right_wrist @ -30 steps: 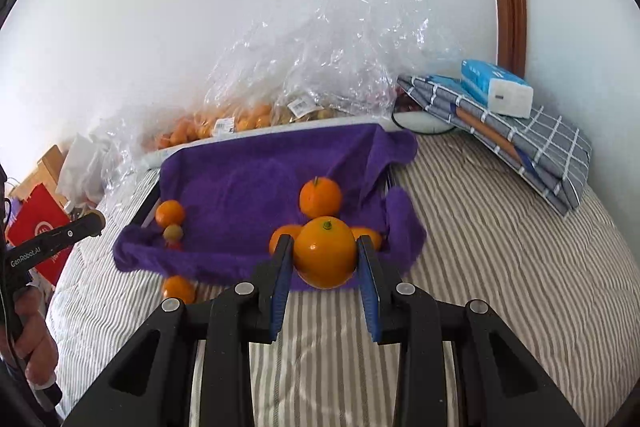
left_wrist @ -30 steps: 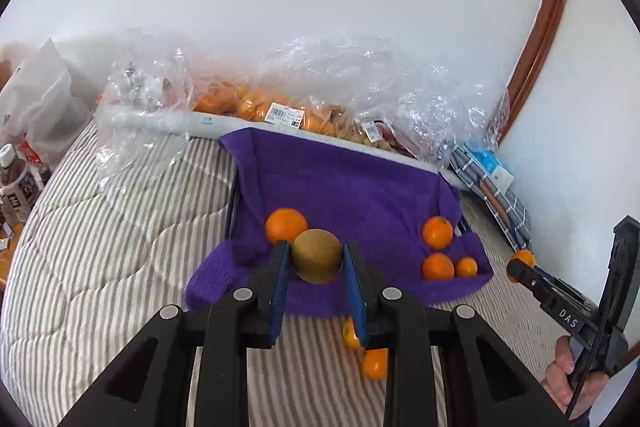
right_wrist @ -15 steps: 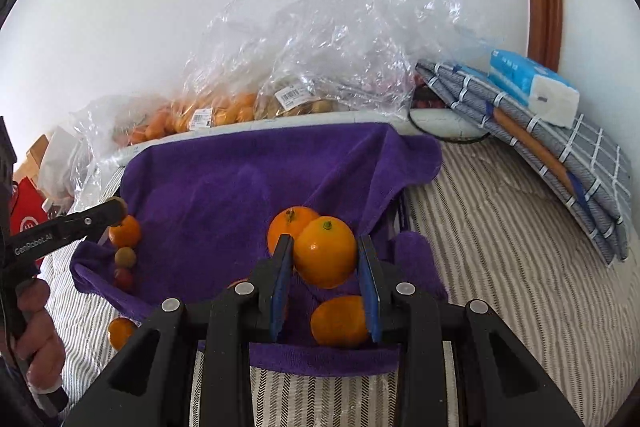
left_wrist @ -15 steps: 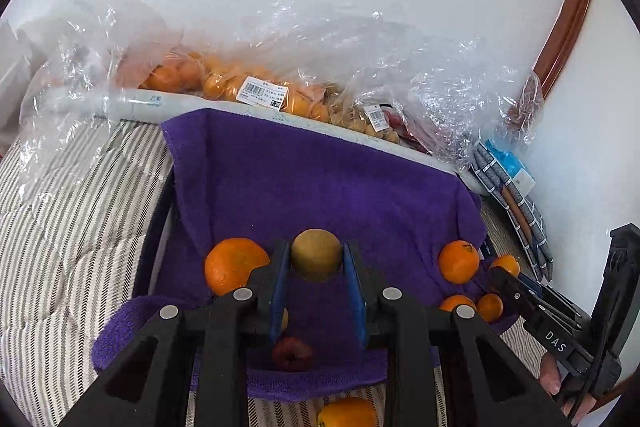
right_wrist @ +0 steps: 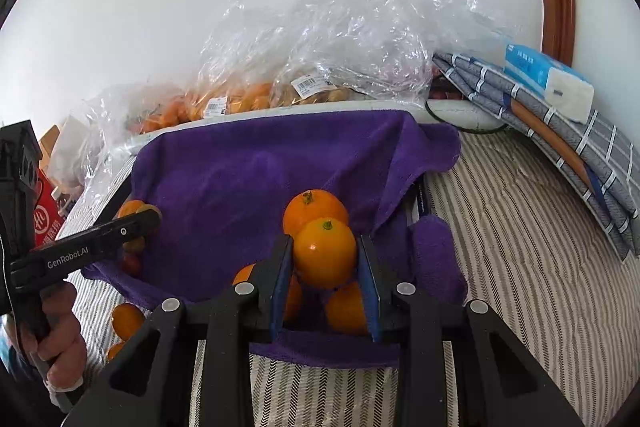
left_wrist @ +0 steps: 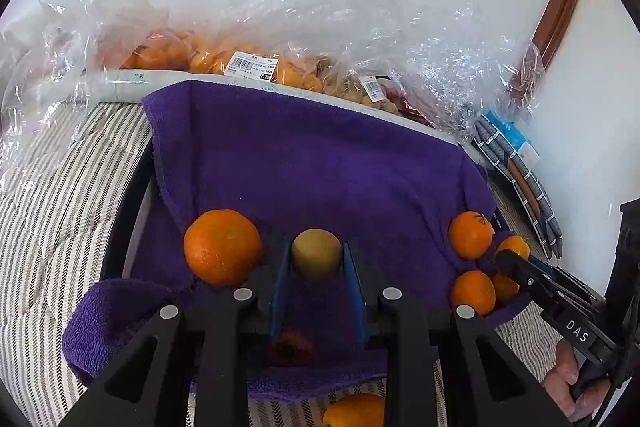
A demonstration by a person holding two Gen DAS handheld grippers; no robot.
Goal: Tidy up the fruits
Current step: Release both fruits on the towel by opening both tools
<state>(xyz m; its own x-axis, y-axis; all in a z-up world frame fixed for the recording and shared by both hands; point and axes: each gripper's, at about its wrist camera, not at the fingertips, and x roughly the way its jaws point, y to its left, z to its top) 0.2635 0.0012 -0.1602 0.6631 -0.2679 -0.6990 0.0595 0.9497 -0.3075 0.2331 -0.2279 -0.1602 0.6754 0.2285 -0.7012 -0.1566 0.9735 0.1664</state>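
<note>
My left gripper (left_wrist: 316, 259) is shut on a brown-green kiwi (left_wrist: 316, 251) and holds it over the near left part of the purple towel (left_wrist: 320, 163), next to a big orange (left_wrist: 222, 247). A small dark red fruit (left_wrist: 292, 347) lies below it. My right gripper (right_wrist: 325, 259) is shut on an orange (right_wrist: 325, 253) above the towel's (right_wrist: 256, 167) near right part, over several other oranges (right_wrist: 312, 207). In the left wrist view the right gripper's finger (left_wrist: 552, 291) shows by that orange group (left_wrist: 470, 235).
Clear plastic bags of fruit (left_wrist: 256, 63) lie along the wall behind the towel. A folded checked cloth (right_wrist: 560, 131) with a blue tissue pack (right_wrist: 548, 79) is at the right. Loose oranges (right_wrist: 127, 321) lie on the striped bedding (right_wrist: 520, 267) in front of the towel.
Both grippers have moved forward and lower over the towel with their fruit still held. The towel and the fruit on it now look closer.
</note>
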